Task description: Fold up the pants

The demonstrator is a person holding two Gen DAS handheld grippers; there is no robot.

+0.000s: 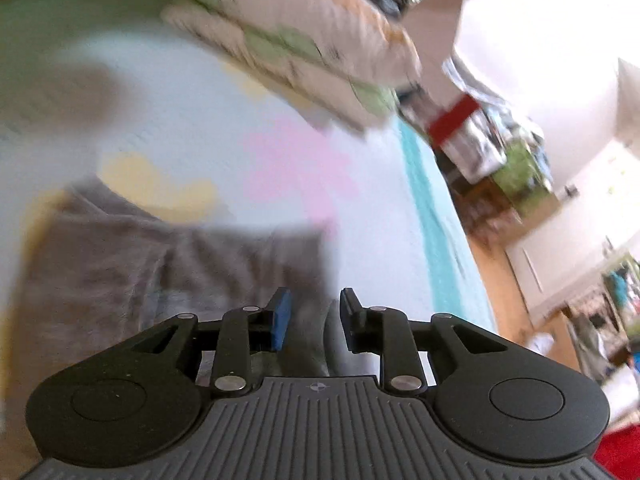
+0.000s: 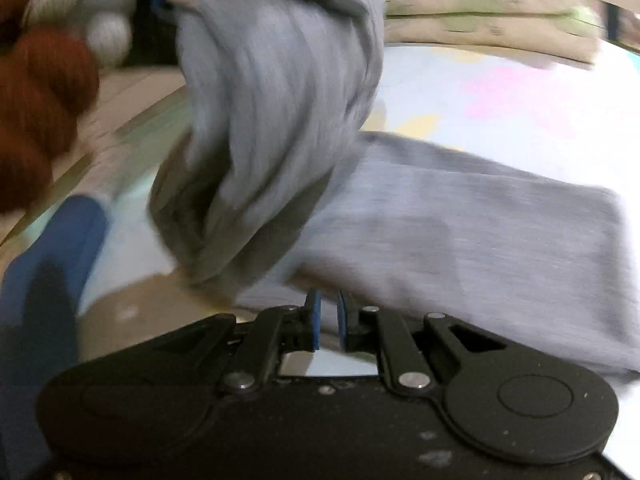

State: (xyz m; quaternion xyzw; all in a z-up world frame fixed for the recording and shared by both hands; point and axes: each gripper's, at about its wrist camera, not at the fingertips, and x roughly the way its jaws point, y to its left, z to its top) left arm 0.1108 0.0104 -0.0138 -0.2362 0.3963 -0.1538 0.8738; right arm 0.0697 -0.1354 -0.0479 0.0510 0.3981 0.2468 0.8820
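Grey pants [image 2: 460, 216] on white sheet [image 1: 224, 120] with pastel patches.

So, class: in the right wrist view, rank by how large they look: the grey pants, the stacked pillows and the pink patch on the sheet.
1. grey pants, by far the largest.
2. stacked pillows.
3. pink patch.
The pillows and the patch lie farther from the camera, and both are blurred, so their order is unsure.

Pants [image 2: 460, 232] motion-blurred; top of hanging fold cut off; pillows [image 1: 304, 40] smeared.
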